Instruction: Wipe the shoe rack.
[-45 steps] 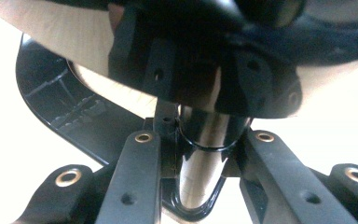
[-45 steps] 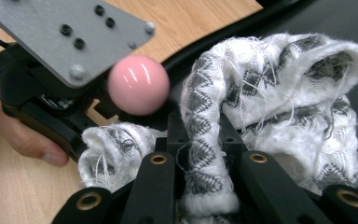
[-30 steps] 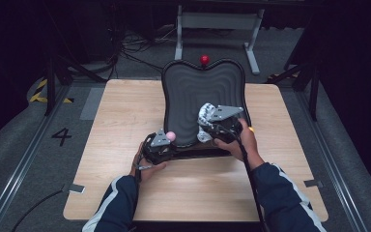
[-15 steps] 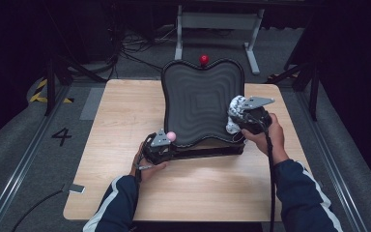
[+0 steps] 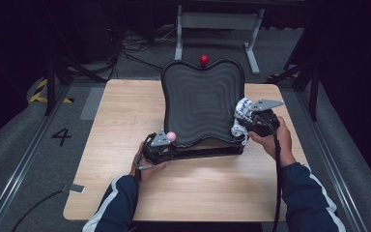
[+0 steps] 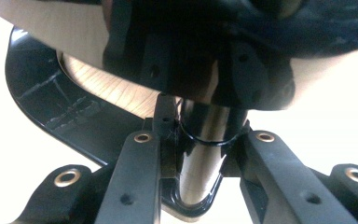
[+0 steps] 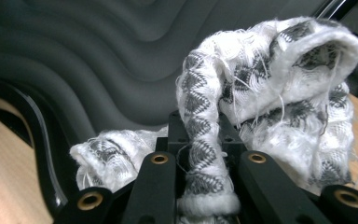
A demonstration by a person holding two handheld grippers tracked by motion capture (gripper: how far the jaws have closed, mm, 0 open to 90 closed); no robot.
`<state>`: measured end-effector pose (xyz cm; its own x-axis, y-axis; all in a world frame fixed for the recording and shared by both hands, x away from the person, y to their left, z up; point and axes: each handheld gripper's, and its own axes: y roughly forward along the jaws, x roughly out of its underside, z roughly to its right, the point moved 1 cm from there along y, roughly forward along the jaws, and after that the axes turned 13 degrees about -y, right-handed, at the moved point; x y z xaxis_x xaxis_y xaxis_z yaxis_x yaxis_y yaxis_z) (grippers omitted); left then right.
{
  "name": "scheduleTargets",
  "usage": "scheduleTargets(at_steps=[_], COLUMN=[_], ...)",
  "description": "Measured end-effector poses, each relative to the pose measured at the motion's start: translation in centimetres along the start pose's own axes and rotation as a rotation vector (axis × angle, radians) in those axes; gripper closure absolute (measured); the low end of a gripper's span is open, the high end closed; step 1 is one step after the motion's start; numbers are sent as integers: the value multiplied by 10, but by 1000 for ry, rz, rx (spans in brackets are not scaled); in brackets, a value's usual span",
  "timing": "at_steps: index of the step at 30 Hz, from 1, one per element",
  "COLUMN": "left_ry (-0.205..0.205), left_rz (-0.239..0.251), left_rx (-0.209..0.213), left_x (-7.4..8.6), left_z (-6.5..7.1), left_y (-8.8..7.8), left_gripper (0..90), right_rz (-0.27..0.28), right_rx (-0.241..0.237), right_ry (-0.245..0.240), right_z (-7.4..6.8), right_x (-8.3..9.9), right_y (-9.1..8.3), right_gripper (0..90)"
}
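The right gripper (image 7: 205,186) is pinching a soft, limp cloth (image 7: 270,93) at a bunched fold, while the left gripper (image 6: 200,172) is clamping the stiff chair seat's (image 5: 203,104) metal post (image 6: 205,149)

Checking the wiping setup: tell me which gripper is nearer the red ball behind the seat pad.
Right. The right gripper, clamping a cloth, sits at the seat pad's right edge; the left gripper grips the near-left corner, farther from the red ball.
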<state>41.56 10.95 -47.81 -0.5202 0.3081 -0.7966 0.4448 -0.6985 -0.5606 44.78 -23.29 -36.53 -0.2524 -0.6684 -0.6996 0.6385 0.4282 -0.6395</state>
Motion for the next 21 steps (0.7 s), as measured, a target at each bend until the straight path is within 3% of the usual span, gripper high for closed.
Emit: scheduleTargets(at_steps=[5,10,13,21], left_ry=[4,0,1,3], left_rz=[-6,-1,-5,-3], left_rx=[3,17,17,18], left_x=[0,0,0,0], left_z=[-1,-2,-2,-2], left_y=[0,0,0,0], left_gripper=[746,746,746,745], right_rz=[-27,0,22,65], right_rx=[7,35,9,-55], right_ry=[-20,-24,-32,-73], right_z=[-1,-4,-8,-35], right_x=[-6,-20,-31,-64], right_y=[0,6,14,37], right_gripper=[813,812,811,808])
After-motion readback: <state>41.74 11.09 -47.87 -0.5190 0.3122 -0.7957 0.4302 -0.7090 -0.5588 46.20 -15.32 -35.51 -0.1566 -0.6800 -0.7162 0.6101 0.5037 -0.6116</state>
